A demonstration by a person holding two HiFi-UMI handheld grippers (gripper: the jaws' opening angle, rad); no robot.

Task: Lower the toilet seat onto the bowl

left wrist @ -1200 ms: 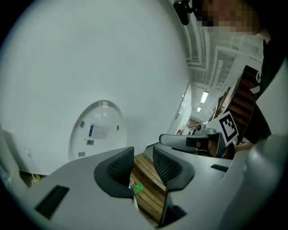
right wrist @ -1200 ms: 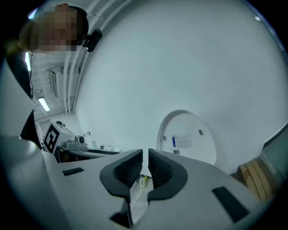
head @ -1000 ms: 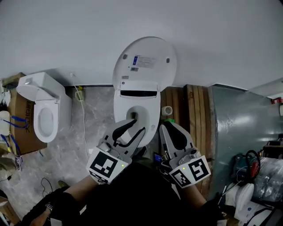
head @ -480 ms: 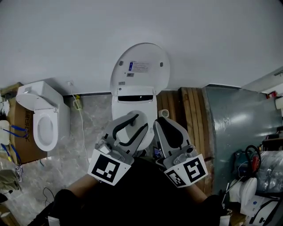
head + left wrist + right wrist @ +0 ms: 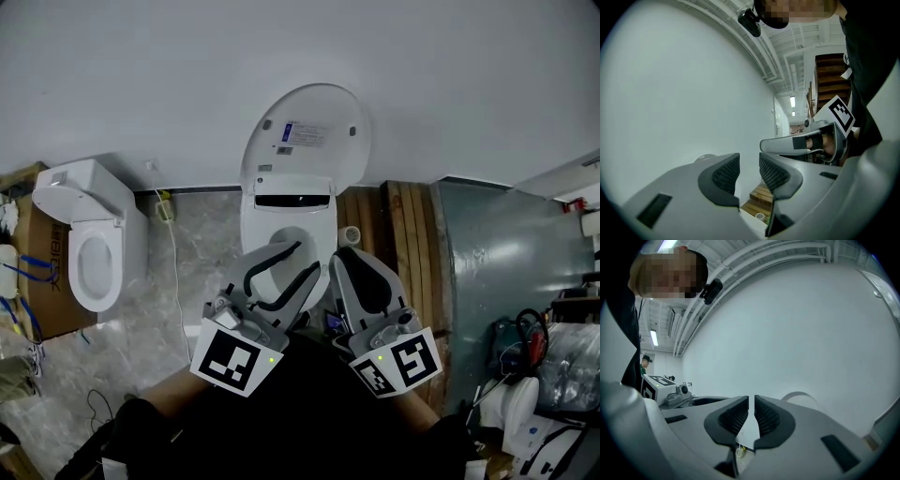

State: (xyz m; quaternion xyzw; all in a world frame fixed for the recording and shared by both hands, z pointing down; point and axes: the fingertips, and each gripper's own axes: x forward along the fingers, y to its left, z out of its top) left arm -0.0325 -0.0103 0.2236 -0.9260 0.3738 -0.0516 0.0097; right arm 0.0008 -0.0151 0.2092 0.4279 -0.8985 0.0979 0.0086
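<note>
The white toilet stands against the wall in the head view, its lid and seat (image 5: 305, 131) tipped up with the labelled underside facing me, above the open bowl (image 5: 281, 220). My left gripper (image 5: 298, 262) hovers over the bowl's front and is open, with nothing between its pads (image 5: 749, 171). My right gripper (image 5: 347, 258) hangs beside it to the right, shut and empty, with only a thin slit between its pads (image 5: 751, 411). Neither gripper touches the toilet. Both gripper views look at the bare wall.
A second white toilet (image 5: 84, 244) stands at the left beside a cardboard box (image 5: 37, 281). A thin cable (image 5: 172, 234) runs down the wall. Wooden planks (image 5: 403, 234) and a tape roll (image 5: 353, 234) lie right of the bowl, then a grey-green panel (image 5: 506, 272) and cluttered gear (image 5: 530, 347).
Both grippers have risen a little and edged toward the toilet; the left one has rolled slightly. The lid and seat stay up, and both jaws stand as before.
</note>
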